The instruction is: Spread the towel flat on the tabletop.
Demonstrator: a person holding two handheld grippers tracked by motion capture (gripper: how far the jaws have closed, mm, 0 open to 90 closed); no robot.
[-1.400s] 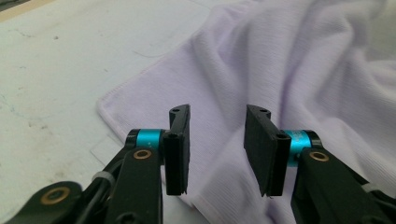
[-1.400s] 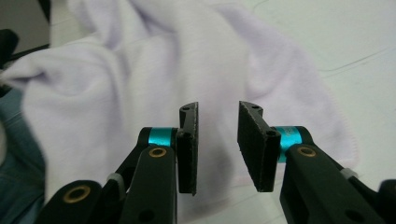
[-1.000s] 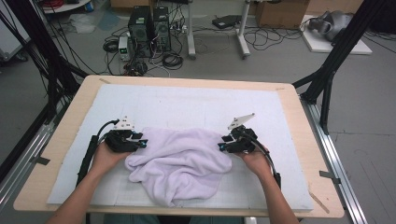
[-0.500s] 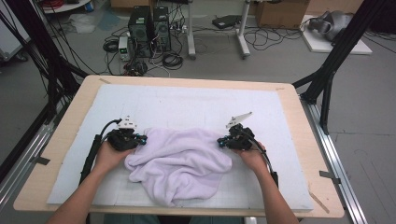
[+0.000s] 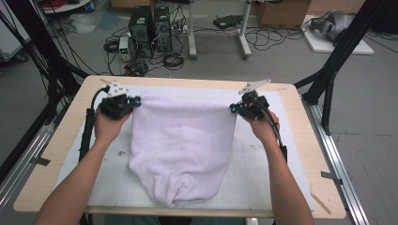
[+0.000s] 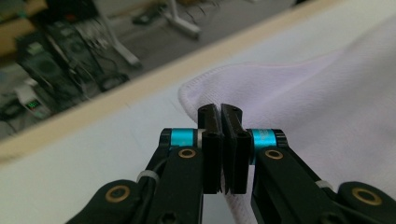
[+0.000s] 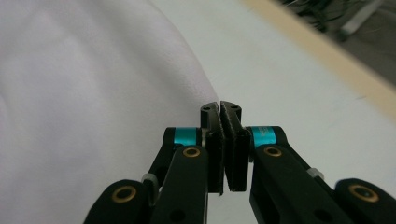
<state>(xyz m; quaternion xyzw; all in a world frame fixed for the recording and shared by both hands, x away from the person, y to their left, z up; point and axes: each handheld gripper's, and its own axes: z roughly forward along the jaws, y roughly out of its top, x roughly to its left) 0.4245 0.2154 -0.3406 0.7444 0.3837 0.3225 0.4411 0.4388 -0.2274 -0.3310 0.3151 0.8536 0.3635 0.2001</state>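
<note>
The left gripper (image 5: 136, 101) has its jaws pressed together on a corner of the lilac towel (image 5: 180, 150); in the left gripper view (image 6: 220, 112) the stitched hem of the towel (image 6: 299, 98) runs right into the seam between the two black pads, which have just been closing with the cloth between them. The right gripper (image 5: 233, 108) is clamped the same way on the opposite top corner, and the right gripper view (image 7: 219, 109) shows the towel (image 7: 84, 93) edge pinched between its pads, which have likewise just been closing on the cloth. Between the two grippers the top edge of the towel stretches nearly taut, held above the white mat (image 5: 263, 164) that covers the wooden table (image 5: 300, 117). From there the cloth hangs toward the person, narrowing to a bunched lower end that rests on the mat near the table's near edge. Beyond the table's far edge, computer towers (image 5: 150, 28) and cables lie on the floor.
</note>
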